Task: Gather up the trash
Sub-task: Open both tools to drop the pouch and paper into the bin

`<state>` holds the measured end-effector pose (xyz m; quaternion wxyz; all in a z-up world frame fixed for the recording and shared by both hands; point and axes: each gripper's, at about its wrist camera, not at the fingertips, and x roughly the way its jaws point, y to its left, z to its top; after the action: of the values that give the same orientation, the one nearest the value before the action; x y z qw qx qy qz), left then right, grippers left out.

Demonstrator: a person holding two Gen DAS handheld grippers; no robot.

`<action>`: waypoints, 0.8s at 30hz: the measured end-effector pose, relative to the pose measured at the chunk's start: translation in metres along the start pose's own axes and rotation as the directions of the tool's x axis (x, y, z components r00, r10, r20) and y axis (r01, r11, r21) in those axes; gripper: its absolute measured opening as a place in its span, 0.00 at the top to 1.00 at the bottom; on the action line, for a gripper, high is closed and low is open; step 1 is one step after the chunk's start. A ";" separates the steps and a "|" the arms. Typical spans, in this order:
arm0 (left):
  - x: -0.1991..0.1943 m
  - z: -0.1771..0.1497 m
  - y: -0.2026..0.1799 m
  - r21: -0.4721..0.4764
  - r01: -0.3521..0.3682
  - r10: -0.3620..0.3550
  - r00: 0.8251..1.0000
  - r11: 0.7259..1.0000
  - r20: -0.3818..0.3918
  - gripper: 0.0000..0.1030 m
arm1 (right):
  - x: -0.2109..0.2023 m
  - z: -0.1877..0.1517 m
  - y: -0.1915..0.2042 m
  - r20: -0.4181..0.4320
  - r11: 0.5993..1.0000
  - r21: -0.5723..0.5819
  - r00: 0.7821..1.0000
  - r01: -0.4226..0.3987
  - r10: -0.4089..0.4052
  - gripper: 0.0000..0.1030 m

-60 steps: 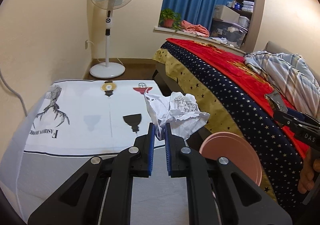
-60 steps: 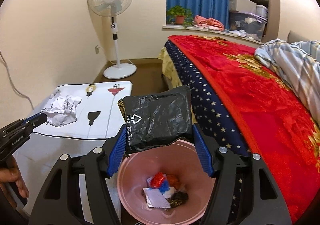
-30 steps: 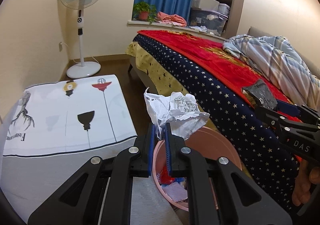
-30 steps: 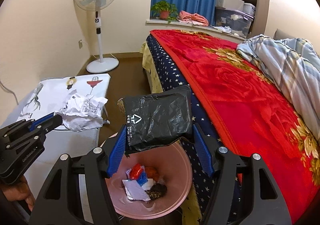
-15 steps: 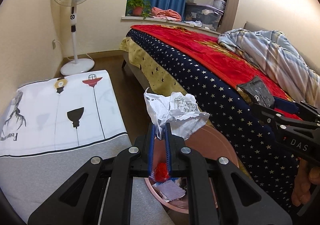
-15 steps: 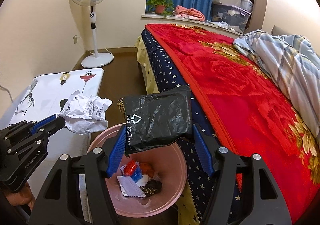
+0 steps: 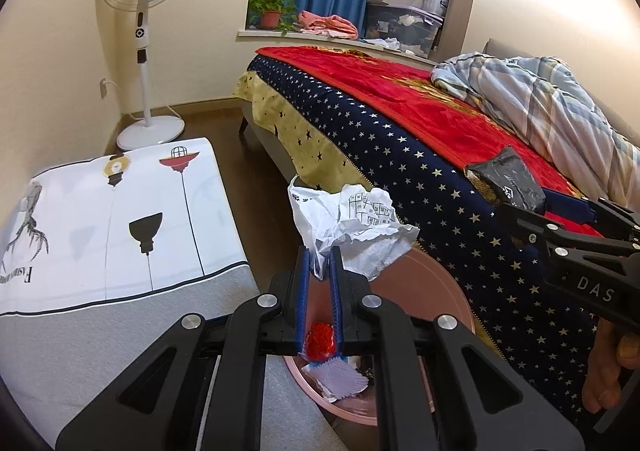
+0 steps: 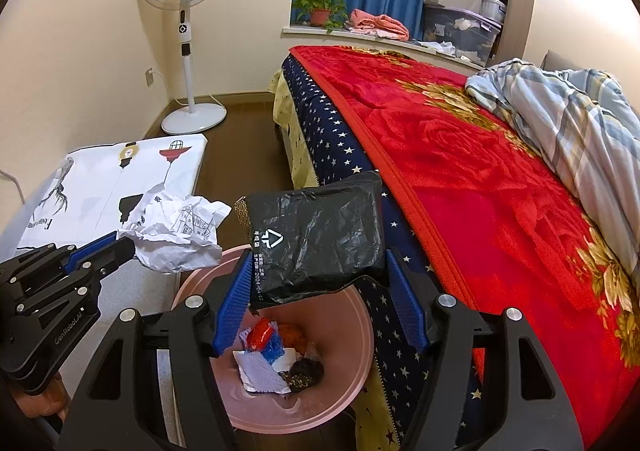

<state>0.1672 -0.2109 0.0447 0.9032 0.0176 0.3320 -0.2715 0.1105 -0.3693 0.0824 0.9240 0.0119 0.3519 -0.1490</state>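
The crumpled paper (image 7: 352, 223), light and springy, is pinched by one edge in the left gripper (image 7: 319, 275) above the pink bin (image 8: 352, 379). The right gripper (image 8: 320, 283) clamps a limp, slick black wrapper (image 8: 316, 239) across its width there too. The bin stands on the floor between a cloth-covered table (image 7: 100, 211) and the bed (image 8: 480, 191).

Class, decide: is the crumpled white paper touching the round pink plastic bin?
Apart. The right wrist view shows the crumpled white paper hanging from the left tongs, clear above the round pink plastic bin's rim.

"das" on right gripper (image 7: 520, 207); "genrobot.ai" on left gripper (image 8: 124, 249)
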 end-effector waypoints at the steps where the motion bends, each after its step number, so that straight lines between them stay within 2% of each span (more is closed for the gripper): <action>1: 0.000 0.000 -0.001 0.001 0.001 -0.001 1.000 1.000 0.000 0.90 | 0.000 0.000 0.000 0.000 1.000 0.000 1.000 -0.001 0.001 0.37; 6: -0.001 0.001 -0.003 0.003 0.032 -0.032 0.999 0.999 0.004 0.90 | 0.000 0.000 0.000 -0.001 1.000 -0.003 1.000 0.004 -0.004 0.36; 8: 0.003 0.000 -0.006 0.004 0.078 -0.078 0.997 0.997 -0.020 0.86 | -0.001 -0.001 -0.001 0.001 1.000 0.001 1.000 0.022 -0.022 0.26; 10: 0.004 -0.002 -0.008 0.023 0.052 -0.052 0.998 0.998 -0.028 0.81 | -0.003 -0.002 -0.005 0.002 0.999 0.021 1.000 0.028 -0.028 0.18; 12: 0.001 -0.003 -0.005 0.007 0.055 -0.054 0.998 0.998 -0.024 0.80 | -0.004 -0.003 -0.006 0.001 0.999 0.023 1.000 0.031 -0.031 0.16; 14: -0.003 -0.002 0.001 -0.008 0.054 -0.054 0.998 0.999 -0.015 0.80 | -0.007 -0.004 -0.008 0.003 0.999 0.016 0.999 0.035 -0.035 0.10; 17: -0.011 -0.004 0.008 -0.023 0.062 -0.063 0.998 0.998 -0.006 0.80 | -0.010 -0.005 -0.010 0.008 0.999 0.014 0.999 0.034 -0.034 0.08; 19: -0.016 -0.004 0.011 -0.025 0.067 -0.068 0.998 0.997 -0.003 0.74 | -0.011 -0.007 -0.013 0.004 0.999 0.019 0.999 0.038 -0.039 0.08; 21: -0.025 -0.003 0.014 -0.040 0.080 -0.079 0.997 0.996 0.022 0.62 | -0.013 -0.008 -0.016 -0.006 0.999 0.045 1.000 0.028 -0.028 0.07; 24: -0.030 -0.001 0.010 -0.034 0.095 -0.093 0.995 0.995 0.043 0.59 | -0.022 -0.008 -0.019 0.002 0.995 0.096 1.000 0.019 -0.019 0.05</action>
<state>0.1529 -0.1877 0.0607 0.8963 -0.0197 0.3184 -0.3080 0.0840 -0.3810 0.0922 0.9215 0.0526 0.3430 -0.1745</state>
